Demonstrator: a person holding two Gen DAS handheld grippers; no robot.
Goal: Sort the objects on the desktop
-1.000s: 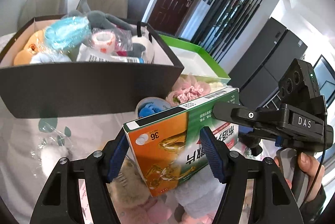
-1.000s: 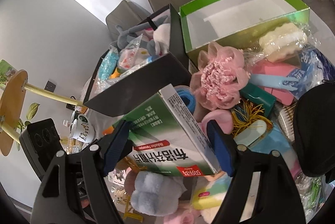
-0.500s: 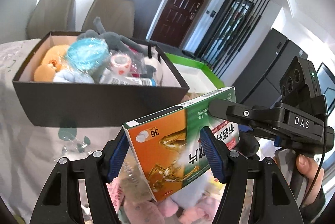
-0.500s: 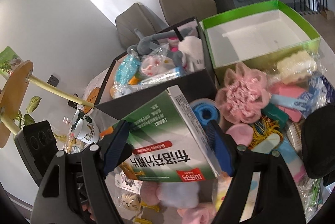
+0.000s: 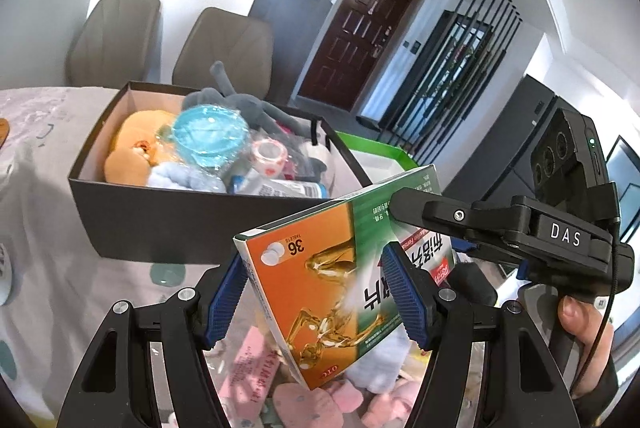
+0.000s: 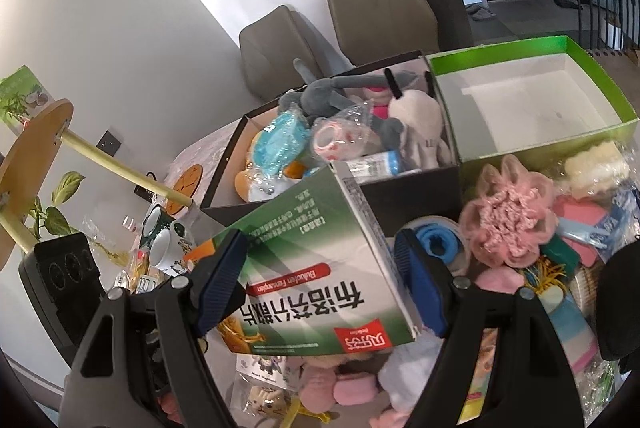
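Your left gripper (image 5: pixel 316 292) and right gripper (image 6: pixel 320 288) both clench the medicine box (image 5: pixel 340 280), printed "36 TABLETS" and "OTC", aloft just before the black box (image 5: pixel 160 211). The green box (image 6: pixel 520 115) beyond has open room.

The medicine box (image 6: pixel 320 260) sits between both grippers' fingers, above a heap of soft toys (image 6: pixel 344 384). Behind it stands the dark box (image 5: pixel 160 220), packed with plush toys (image 5: pixel 136 151) and wrapped items. The green box (image 6: pixel 532 151) sits just right of it, seemingly touching. Two chairs (image 5: pixel 224 55) stand beyond the table's far edge.
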